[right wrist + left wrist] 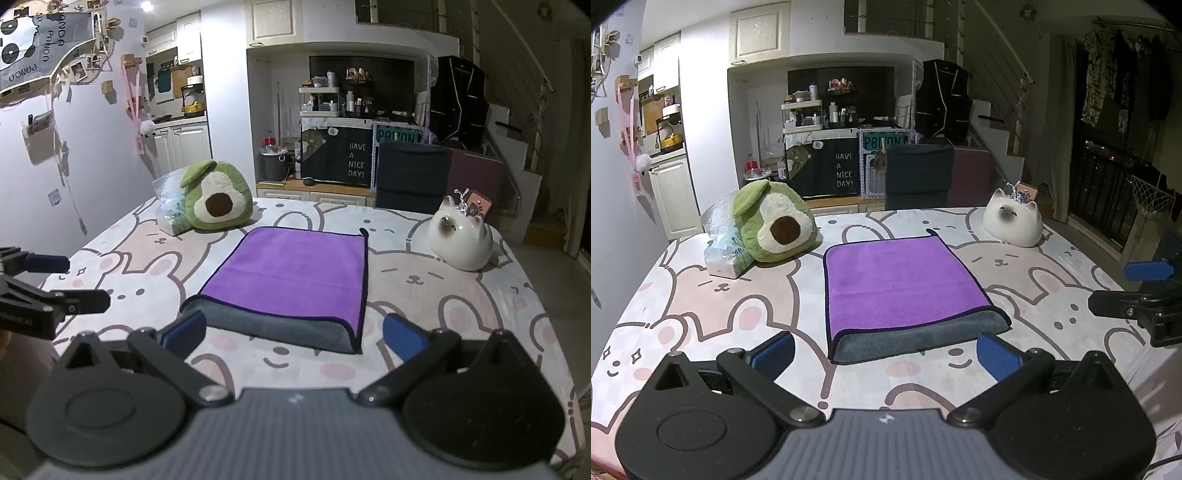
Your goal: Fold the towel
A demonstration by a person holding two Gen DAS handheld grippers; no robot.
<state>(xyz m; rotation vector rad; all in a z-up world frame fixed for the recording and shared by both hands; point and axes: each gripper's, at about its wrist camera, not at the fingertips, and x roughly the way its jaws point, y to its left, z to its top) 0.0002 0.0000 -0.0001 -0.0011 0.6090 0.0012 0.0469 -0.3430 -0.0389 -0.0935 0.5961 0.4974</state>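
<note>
Bunny-print table cover (pixel 701 295): folded purple towel (pixel 901 280), avocado plush (pixel 772 225), cat figurine (pixel 1012 221); my left gripper (pixel 886 354) and right gripper (pixel 293 336) both spread, empty.

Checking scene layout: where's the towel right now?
The towel lies folded mid-bed in both views, between the avocado plush on its left and the cat figurine on its right.

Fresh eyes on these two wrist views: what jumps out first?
The purple towel lies folded in the middle of the bunny-print bedspread, its grey underside showing along the near edge. Behind it, a green avocado plush sits at the far left and a white cat figurine at the far right. Both the left hand-held gripper and the right hand-held gripper are open, holding nothing.
</note>
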